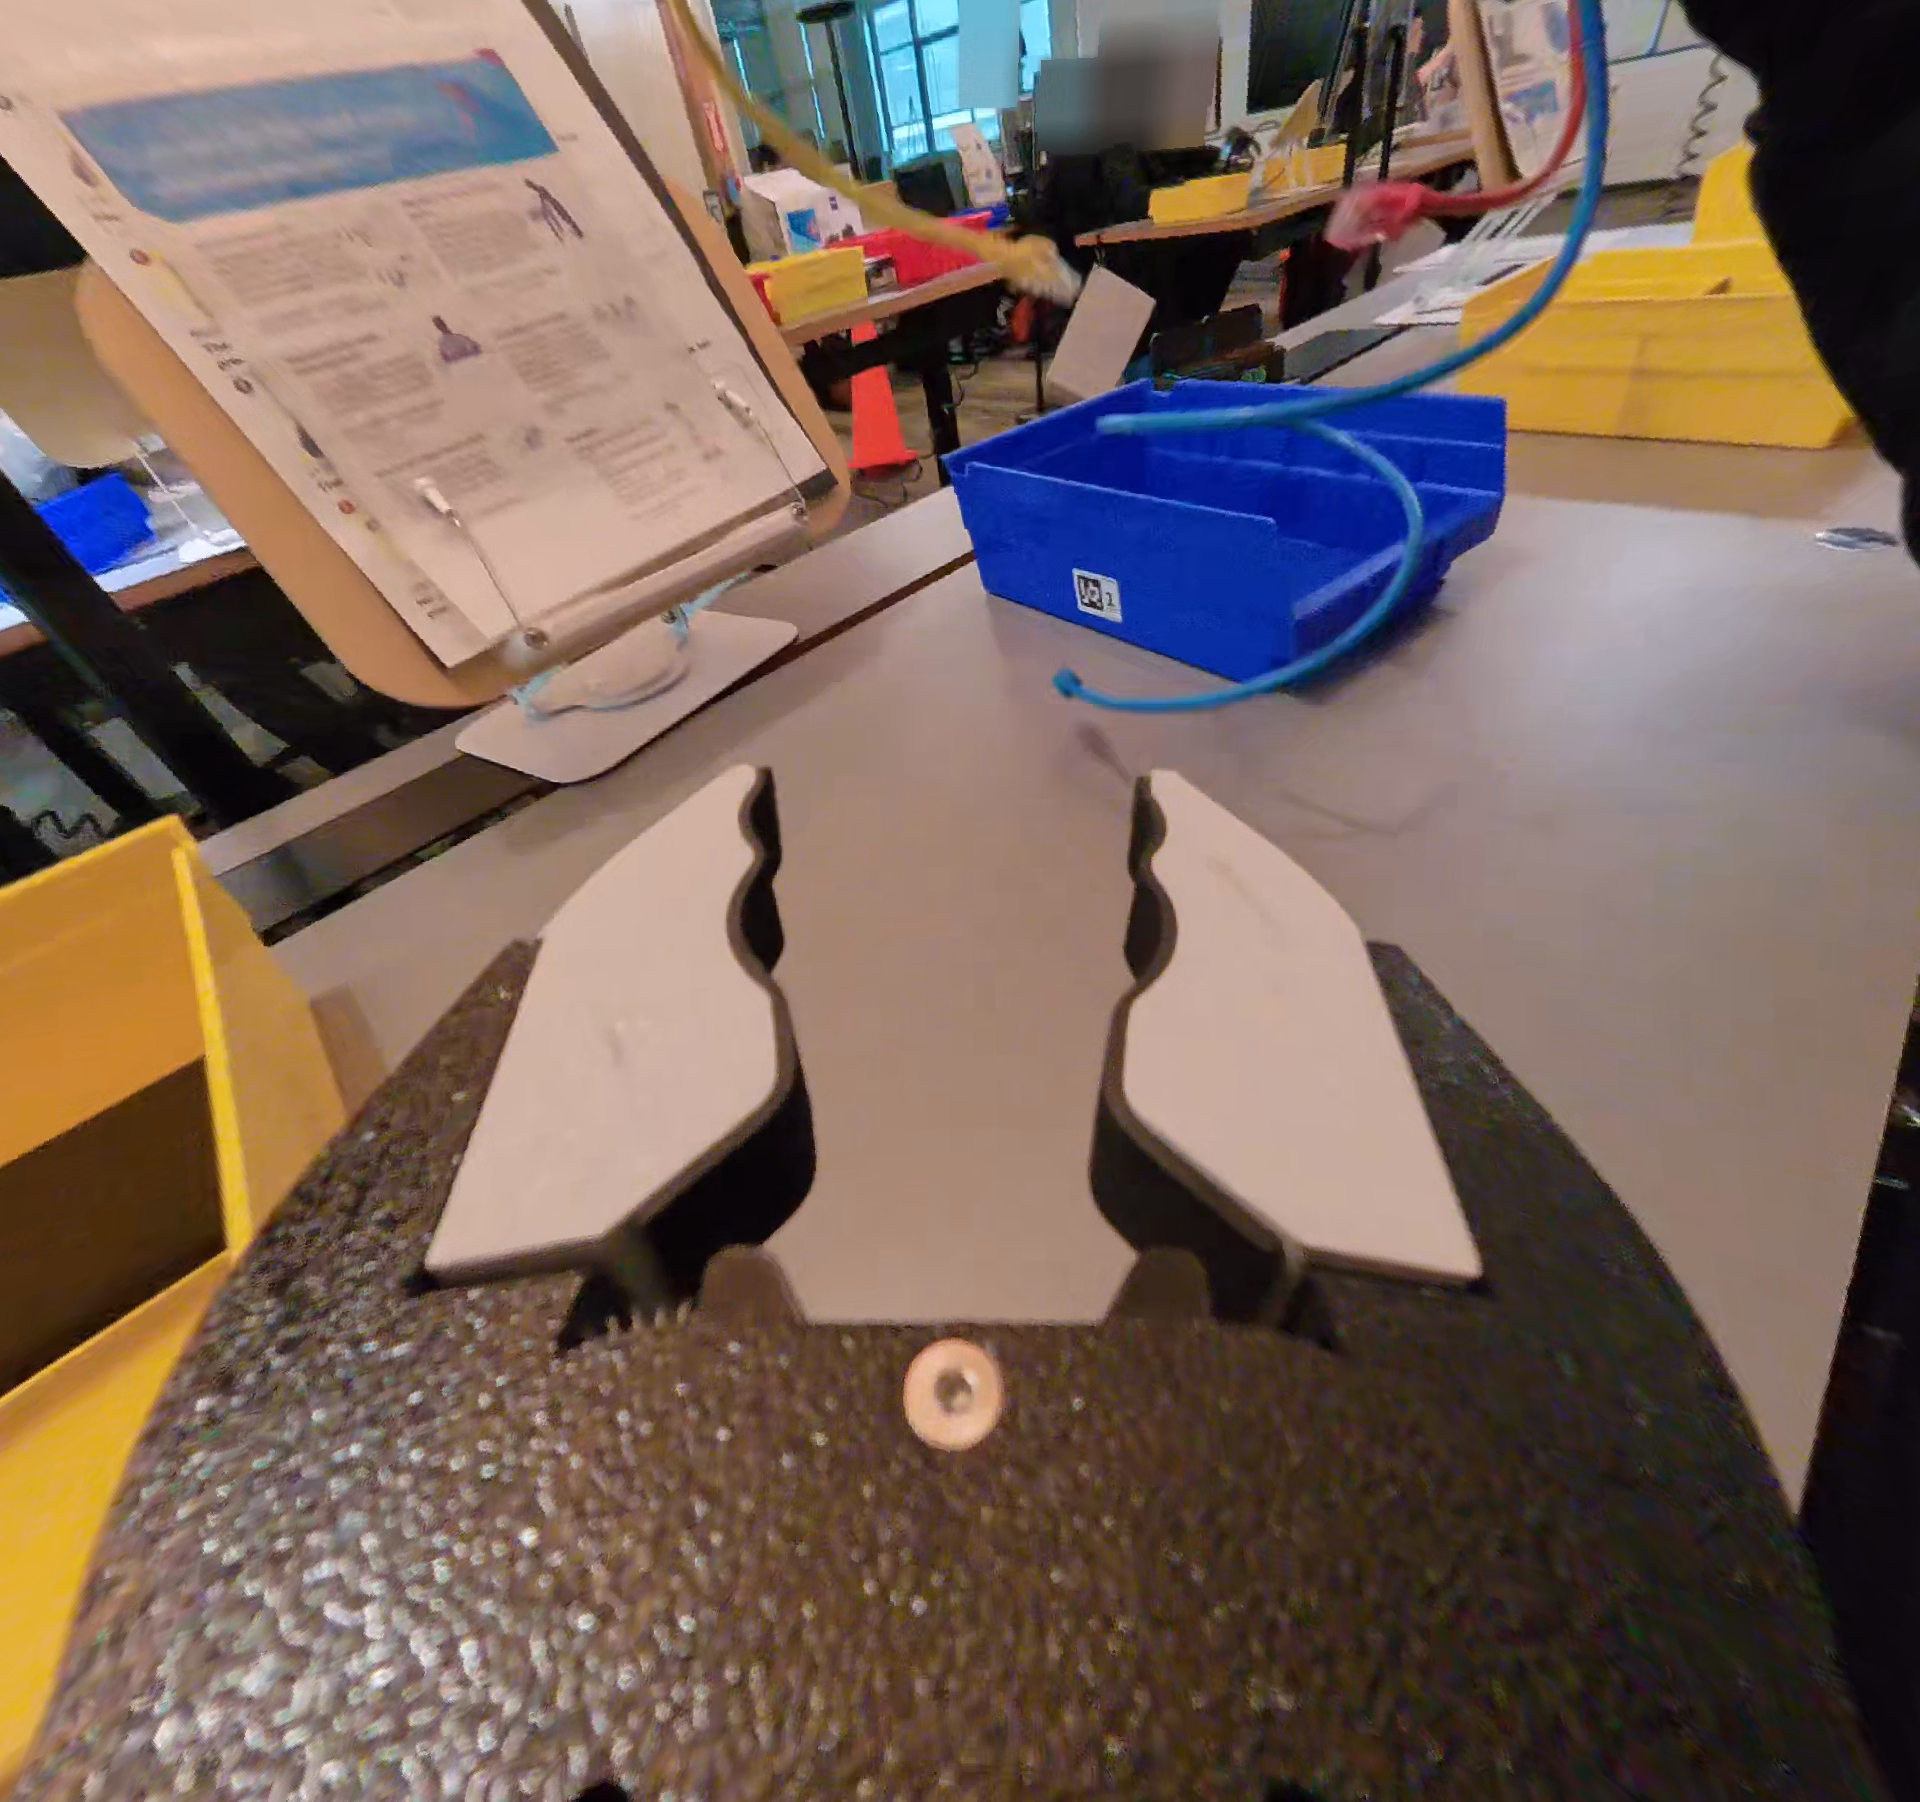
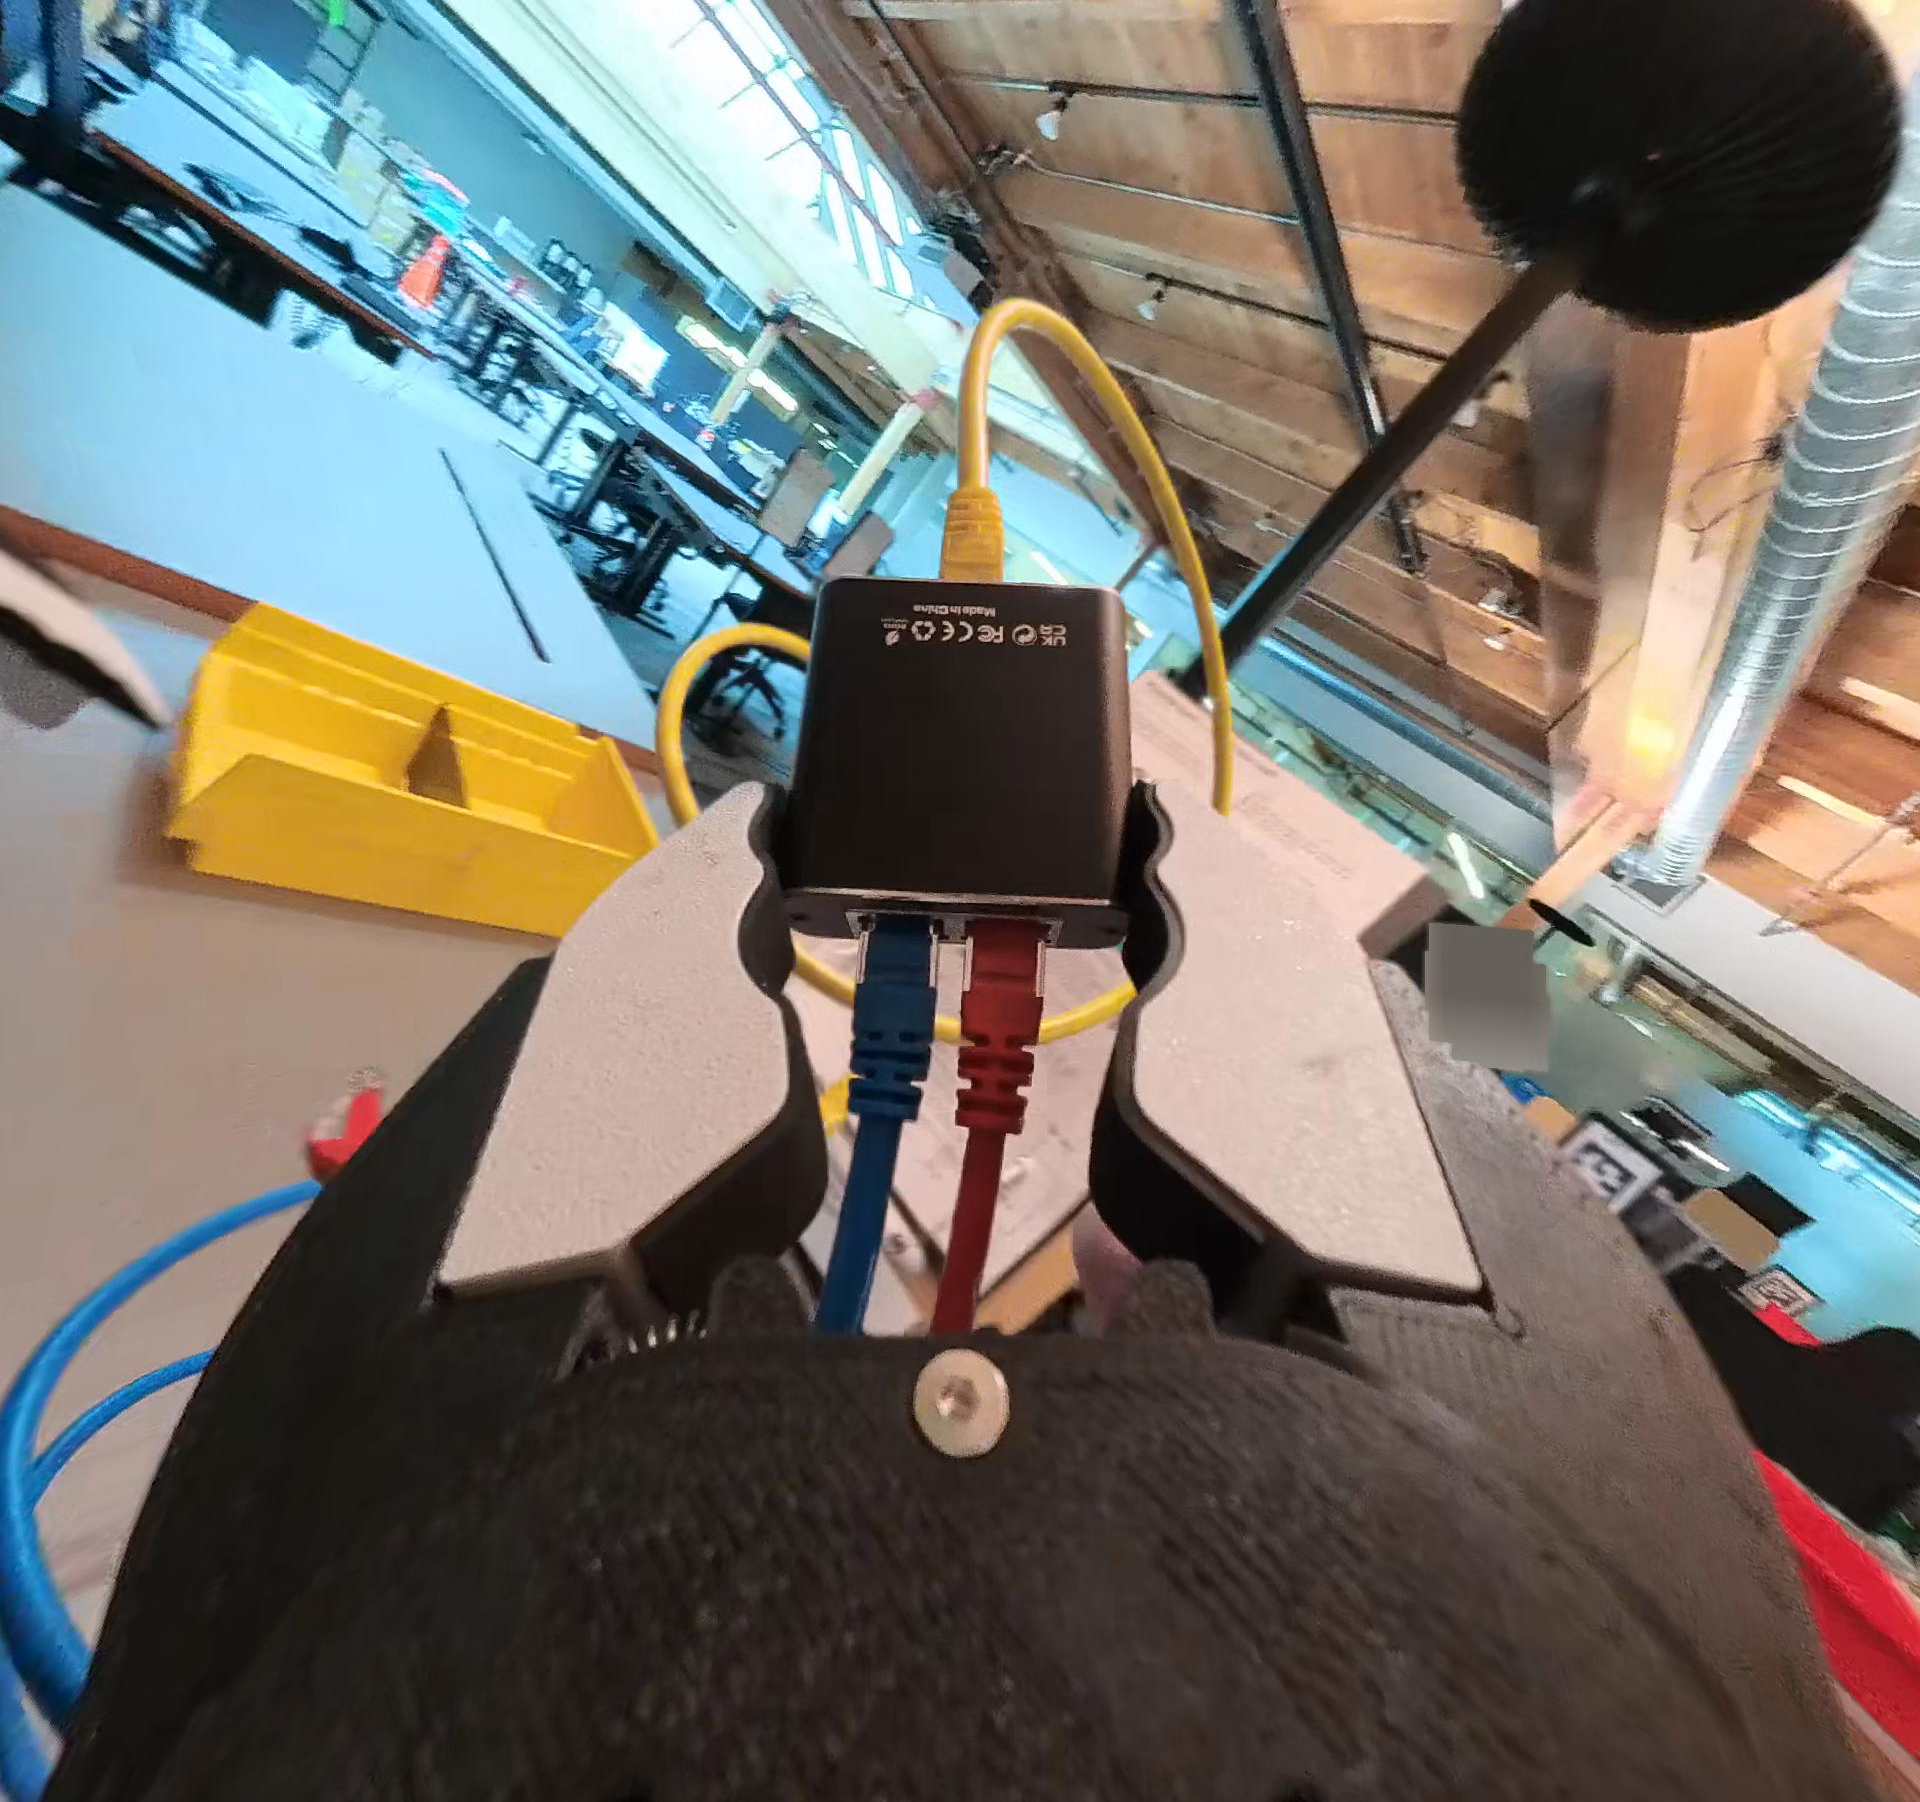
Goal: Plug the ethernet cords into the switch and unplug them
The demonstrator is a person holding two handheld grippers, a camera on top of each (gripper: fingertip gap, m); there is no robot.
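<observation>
- Grip of the right gripper (image 2: 958,853): its two grey-faced fingers (image 2: 665,1046) are pressed against the two sides of the small black box-shaped switch (image 2: 961,734), which is lifted into the air and tilted toward the ceiling.
- On the near face of the switch, the blue ethernet cord (image 2: 883,1056) and the red ethernet cord (image 2: 992,1056) sit side by side in two ports (blue on the left, red on the right), and both run back between the fingers under the gripper body.
- On the far face, the yellow ethernet cord (image 2: 971,526) is plugged in; it loops up above the switch, down its right side and under it.
- The left gripper (image 1: 954,817) is spread apart and holds nothing; it hovers low over the grey bench (image 1: 1455,869).
- In the left wrist view the switch itself is hard to make out at the top right corner, but the blue, red and yellow cords hang down from that height.
- The free end of the blue cord curves over the blue plastic bin (image 1: 1195,547) and its tip lies just above the bench, near the front of the bin.
- The free plugs of the red and yellow cords hang in the air, well apart from the bench.
- A wooden document stand with a printed sheet (image 1: 416,318) stands at the left of the bench, and a yellow plastic bin (image 1: 1662,339) is behind the blue one.
</observation>
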